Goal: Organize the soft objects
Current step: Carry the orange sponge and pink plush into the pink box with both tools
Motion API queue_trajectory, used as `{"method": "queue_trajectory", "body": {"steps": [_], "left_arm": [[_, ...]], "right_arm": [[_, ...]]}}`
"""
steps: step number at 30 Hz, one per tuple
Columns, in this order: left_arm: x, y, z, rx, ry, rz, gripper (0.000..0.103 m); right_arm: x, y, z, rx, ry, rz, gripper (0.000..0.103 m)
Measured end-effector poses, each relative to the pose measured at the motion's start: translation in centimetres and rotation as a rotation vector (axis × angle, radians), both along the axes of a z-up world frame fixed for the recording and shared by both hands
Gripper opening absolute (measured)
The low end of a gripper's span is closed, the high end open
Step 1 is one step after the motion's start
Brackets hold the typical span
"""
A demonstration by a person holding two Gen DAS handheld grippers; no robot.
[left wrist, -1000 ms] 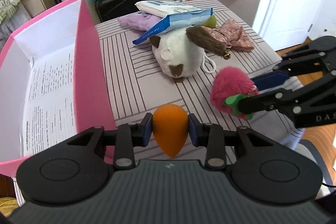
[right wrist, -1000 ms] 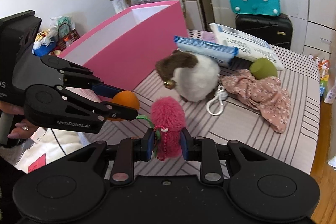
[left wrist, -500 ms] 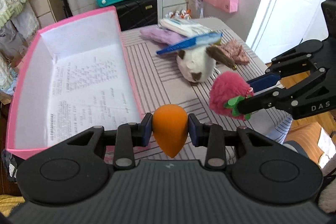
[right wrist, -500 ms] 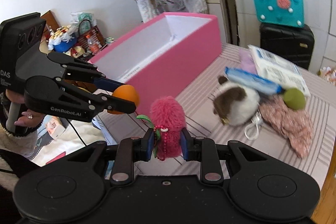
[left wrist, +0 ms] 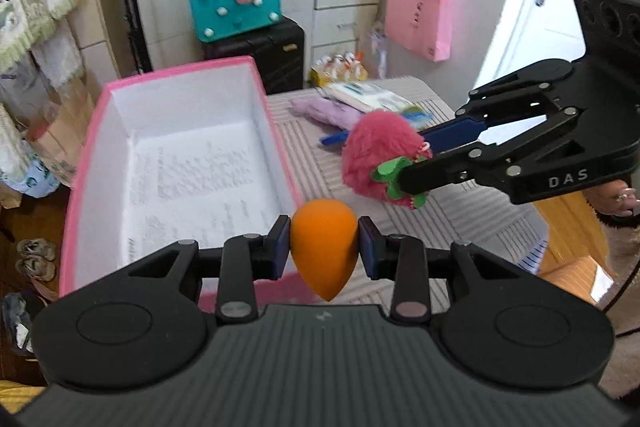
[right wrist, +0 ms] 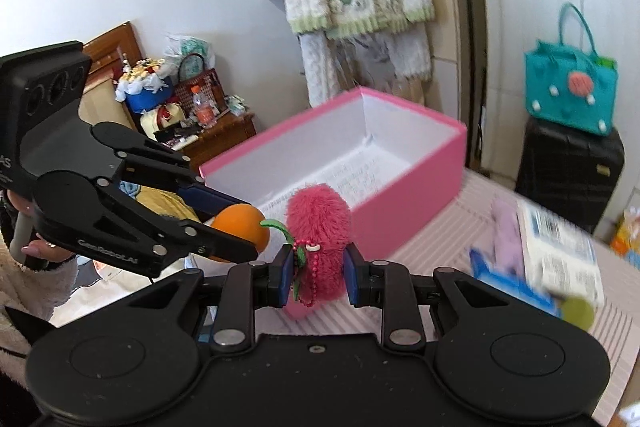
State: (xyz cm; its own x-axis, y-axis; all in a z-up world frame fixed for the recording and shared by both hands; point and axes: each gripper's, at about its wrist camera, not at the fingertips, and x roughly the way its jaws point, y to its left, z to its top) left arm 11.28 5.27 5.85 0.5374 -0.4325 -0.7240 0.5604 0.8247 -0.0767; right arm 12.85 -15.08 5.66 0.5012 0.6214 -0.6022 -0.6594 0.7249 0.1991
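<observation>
The left tongs were closed on an orange sponge, pads pressed to its widest part, the pointed tip hanging down. The right tongs were closed on a pink plush, gripping it low across the body beside its green leaf and bead chain. Both things hung in the air, just beside each other, at the near right corner of the pink box, neither one yet over its opening

By my judgement both were very light and squashy. The sponge would spring back when let go and might bounce or roll on its rounded side; its smooth skin could slip if the pads sat nearer the taper, so the wide belly was the right place to hold. The plush was fluffy and compressible, so a hold through the core was safer than one on the fur; the chain could snag on a finger at release

The box stood open on the left part of the striped table, its white floor bare but for printed paper, with plenty of room for both. Its thin upright wall was the edge to clear, and it would likely shift if bumped. The two tongs sat close together, so they risked knocking if they moved at once. Packets and a purple cloth lay at the far right, well apart from the path
</observation>
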Motion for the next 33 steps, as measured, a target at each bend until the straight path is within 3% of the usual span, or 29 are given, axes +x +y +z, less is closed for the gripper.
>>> {"method": "queue_trajectory", "body": {"steps": [6, 11, 15, 18, 20, 23, 33], "left_arm": [[3.0, 1.7, 0.3, 0.02, -0.042, 0.079, 0.035], [7.4, 2.2, -0.1, 0.067, -0.048, 0.136, 0.035], [12.2, 2.0, -1.7, 0.144, -0.001, 0.167, 0.035], [15.3, 2.7, -2.8, 0.119, 0.063, 0.19, 0.035], [17.0, 2.8, -3.3, 0.112, 0.059, 0.206, 0.035], [19.0, 2.7, -4.2, 0.112, 0.054, 0.227, 0.035], [23.3, 3.0, -7.3, 0.067, 0.169, 0.297, 0.035]], "right_arm": [[3.0, 2.4, 1.6, -0.036, -0.1, 0.055, 0.03], [7.7, 5.2, 1.7, -0.133, -0.177, 0.084, 0.03], [13.5, 6.8, 0.2, -0.241, -0.123, 0.133, 0.03], [16.5, 8.1, -1.5, -0.325, -0.098, 0.186, 0.031], [18.1, 8.8, -2.7, -0.367, -0.073, 0.206, 0.031], [19.8, 10.0, -4.1, -0.424, -0.057, 0.222, 0.031], [22.7, 12.6, -7.3, -0.585, -0.065, 0.255, 0.03]]}}
